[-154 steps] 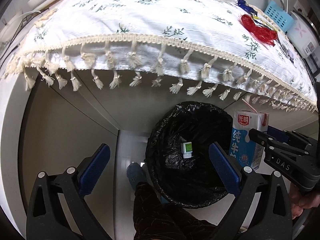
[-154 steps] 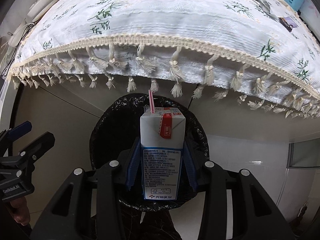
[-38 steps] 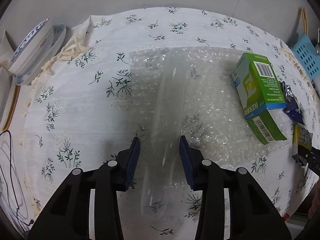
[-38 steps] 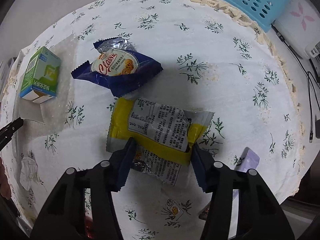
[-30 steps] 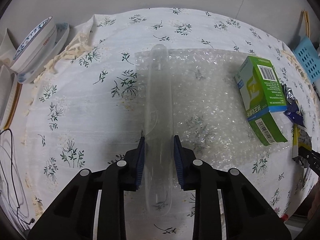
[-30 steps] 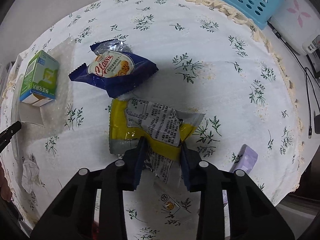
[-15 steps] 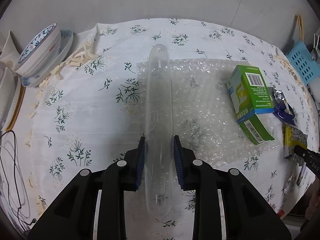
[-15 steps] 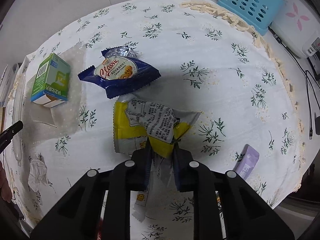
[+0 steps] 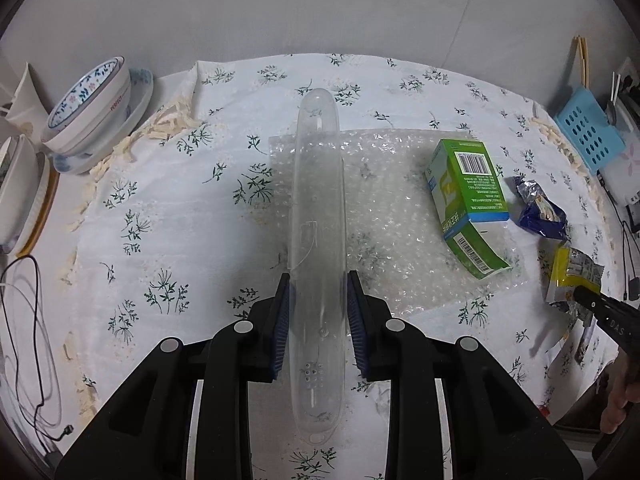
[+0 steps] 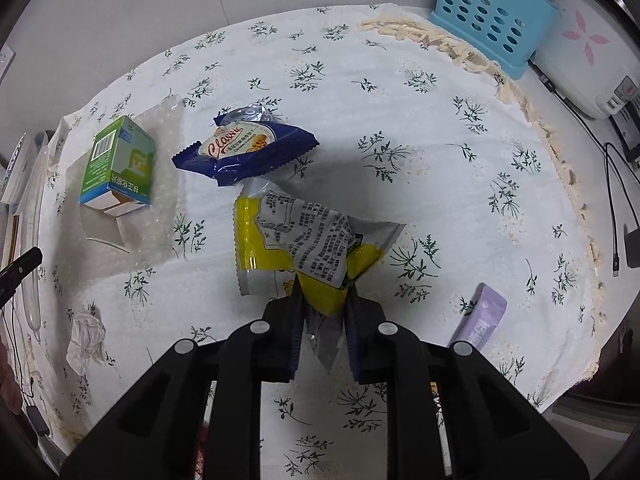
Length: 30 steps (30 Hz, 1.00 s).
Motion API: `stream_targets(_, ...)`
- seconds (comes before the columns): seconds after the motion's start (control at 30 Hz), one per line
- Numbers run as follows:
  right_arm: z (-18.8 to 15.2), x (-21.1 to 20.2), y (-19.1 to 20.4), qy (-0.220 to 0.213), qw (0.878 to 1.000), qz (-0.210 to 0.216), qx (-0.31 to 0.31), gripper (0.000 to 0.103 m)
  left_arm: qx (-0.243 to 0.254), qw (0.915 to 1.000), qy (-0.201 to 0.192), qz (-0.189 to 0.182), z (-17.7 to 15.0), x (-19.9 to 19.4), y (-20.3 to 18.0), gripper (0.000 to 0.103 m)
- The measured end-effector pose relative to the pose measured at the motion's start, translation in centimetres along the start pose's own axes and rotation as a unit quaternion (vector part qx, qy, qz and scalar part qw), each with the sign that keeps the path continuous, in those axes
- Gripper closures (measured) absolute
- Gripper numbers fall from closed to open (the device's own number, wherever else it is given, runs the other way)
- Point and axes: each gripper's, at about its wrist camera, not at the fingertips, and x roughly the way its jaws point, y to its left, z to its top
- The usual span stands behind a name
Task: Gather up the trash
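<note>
Clear plastic case (image 9: pixel 318 240) is clamped lengthwise in the left hand-held gripper (image 9: pixel 318 312), pointing to 12 o'clock. The right hand-held gripper (image 10: pixel 322 320) pinches a crumpled yellow wrapper (image 10: pixel 296 248) above the surface (image 10: pixel 440 140), likely bound for the bin.

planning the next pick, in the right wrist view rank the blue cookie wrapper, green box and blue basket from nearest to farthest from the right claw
The right claw is shut on the yellow wrapper.
1. Blue cookie wrapper: just beyond the yellow one, slightly left.
2. Green box: further left, on the bubble wrap.
3. Blue basket: far right corner, off the cloth's edge.
</note>
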Motion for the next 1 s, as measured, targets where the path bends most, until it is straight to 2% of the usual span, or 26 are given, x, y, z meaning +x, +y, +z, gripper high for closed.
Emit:
stream_targets(0.67, -1.6, -3.4, -0.2, -0.032, 0.999, 0.012, -0.021, 0.086, -0.006, 0.9999, -0.015, 0.004, -2.3, -3.6, -1.2, 0.077)
stream_targets(1.0, -2.8, -6.5, 0.0, -0.052, 0.998, 0.029, -0.034, 0.086, -0.009, 0.9995, -0.029, 0.002, -3.8, -6.3, -2.0, 0.077)
